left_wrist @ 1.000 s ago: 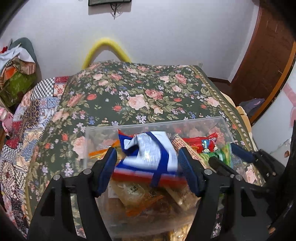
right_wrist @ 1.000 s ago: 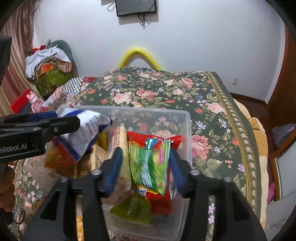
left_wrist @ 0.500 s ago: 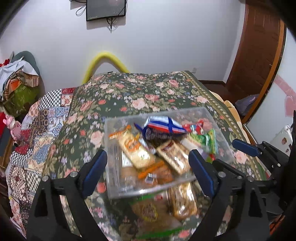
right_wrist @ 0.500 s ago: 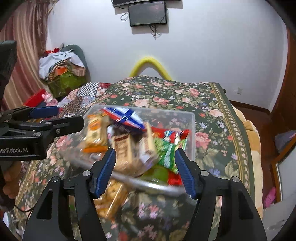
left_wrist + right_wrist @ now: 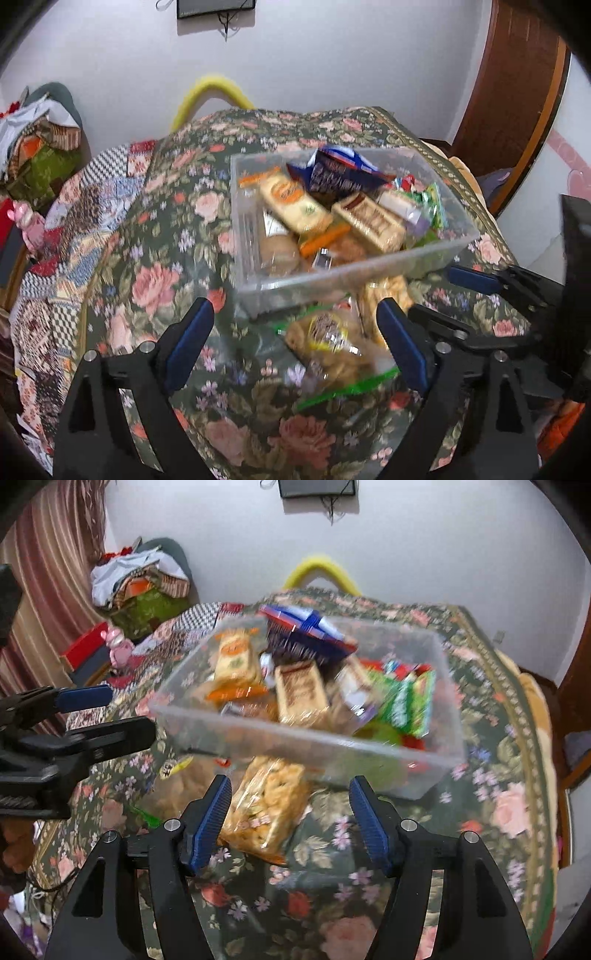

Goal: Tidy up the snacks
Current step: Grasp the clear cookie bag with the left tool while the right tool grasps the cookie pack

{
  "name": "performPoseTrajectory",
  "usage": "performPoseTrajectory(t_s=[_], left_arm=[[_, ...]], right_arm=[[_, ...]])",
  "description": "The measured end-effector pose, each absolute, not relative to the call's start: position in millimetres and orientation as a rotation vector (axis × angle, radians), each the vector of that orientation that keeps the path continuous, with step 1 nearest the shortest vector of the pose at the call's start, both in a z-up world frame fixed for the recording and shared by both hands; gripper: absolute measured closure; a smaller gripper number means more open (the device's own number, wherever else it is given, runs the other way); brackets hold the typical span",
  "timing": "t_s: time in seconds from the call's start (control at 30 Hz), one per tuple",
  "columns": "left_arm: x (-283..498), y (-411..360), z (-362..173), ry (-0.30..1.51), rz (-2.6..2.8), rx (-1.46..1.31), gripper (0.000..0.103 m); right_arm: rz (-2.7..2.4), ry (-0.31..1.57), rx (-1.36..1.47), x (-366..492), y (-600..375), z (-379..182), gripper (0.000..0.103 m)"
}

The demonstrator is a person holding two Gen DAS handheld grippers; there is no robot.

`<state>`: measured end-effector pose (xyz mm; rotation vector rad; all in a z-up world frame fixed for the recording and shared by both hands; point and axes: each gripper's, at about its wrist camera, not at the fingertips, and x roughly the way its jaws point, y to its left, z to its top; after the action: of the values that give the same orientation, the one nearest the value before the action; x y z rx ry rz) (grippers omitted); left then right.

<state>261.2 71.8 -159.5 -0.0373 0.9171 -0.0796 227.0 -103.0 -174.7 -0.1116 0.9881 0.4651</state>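
A clear plastic bin (image 5: 258,288) on the floral bedspread holds several snack packs, with a blue, white and red bag (image 5: 343,173) on top at the back and a green and red pack (image 5: 410,701) at its right side. The bin also shows in the right wrist view (image 5: 436,653). Two clear bags of snacks (image 5: 328,339) (image 5: 266,805) lie on the bedspread in front of the bin. My left gripper (image 5: 295,339) is open and empty above the near bags. My right gripper (image 5: 291,819) is open and empty, just short of the bin.
The floral bedspread (image 5: 155,280) covers the bed, with a patchwork quilt (image 5: 59,229) at its left. A pile of clothes (image 5: 140,583) sits by the wall at the left. A yellow curved tube (image 5: 321,568) stands behind the bed. A wooden door (image 5: 517,81) is at the right.
Both grippers let go of their packs into the bin and drew back and up. The blue bag and the green pack now lie in the bin.
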Motion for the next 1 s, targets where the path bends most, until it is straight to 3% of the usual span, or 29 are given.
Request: performPoseTrajectory(t_s=[0.47, 0.63, 1.0], left_arm=[[265.3, 79.8, -197.9, 1.003, -0.120, -0.105, 0.013], [265.6, 72.0, -208.2, 1.023, -0.130, -0.103, 0.013], [272.4, 52.2, -238.8, 1.064, -0.142, -0.100, 0.013]], right_arm=[[0.448, 1.064, -0.133, 229.7, -82.9, -203.2, 0.041], [0.445, 1.074, -0.097, 223.4, -102.8, -200.0, 0.056], [0.426, 1.083, -0.099, 212.0, -132.9, -199.1, 0.058]])
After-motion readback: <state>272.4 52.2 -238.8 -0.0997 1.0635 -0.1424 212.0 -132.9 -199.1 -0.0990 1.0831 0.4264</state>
